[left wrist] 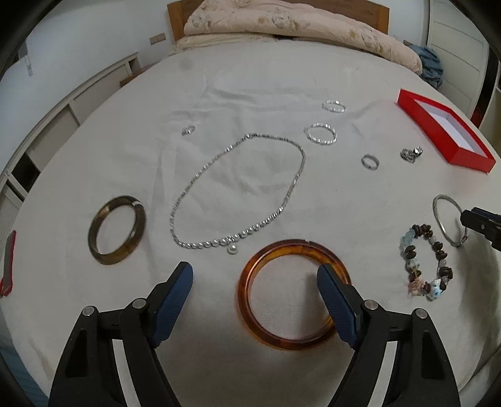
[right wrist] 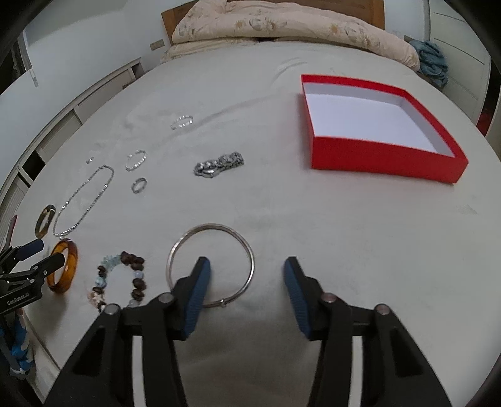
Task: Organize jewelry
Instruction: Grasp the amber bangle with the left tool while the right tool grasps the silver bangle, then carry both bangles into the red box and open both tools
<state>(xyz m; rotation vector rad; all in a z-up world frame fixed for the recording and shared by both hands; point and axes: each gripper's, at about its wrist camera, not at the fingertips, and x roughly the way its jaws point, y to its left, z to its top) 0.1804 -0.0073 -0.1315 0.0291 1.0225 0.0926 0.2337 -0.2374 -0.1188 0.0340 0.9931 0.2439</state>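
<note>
Jewelry lies spread on a white bed sheet. My left gripper (left wrist: 255, 272) is open, its right finger inside an amber bangle (left wrist: 266, 336). Beyond lie a silver bead necklace (left wrist: 238, 191), a dark olive bangle (left wrist: 117, 230), two silver hoops (left wrist: 321, 133) and small rings. My right gripper (right wrist: 247, 266) is open, its left finger inside a thin silver bangle (right wrist: 211, 264). A brown bead bracelet (right wrist: 120, 278) lies to its left, a silver chain bracelet (right wrist: 219, 164) ahead. An open red box (right wrist: 375, 125) with a white inside stands at the far right, empty.
A folded floral quilt (right wrist: 281, 28) and wooden headboard are at the far end of the bed. A blue cloth (right wrist: 433, 62) lies at the far right. White cabinets (left wrist: 72, 103) line the left side. A red object (left wrist: 7, 266) lies at the left edge.
</note>
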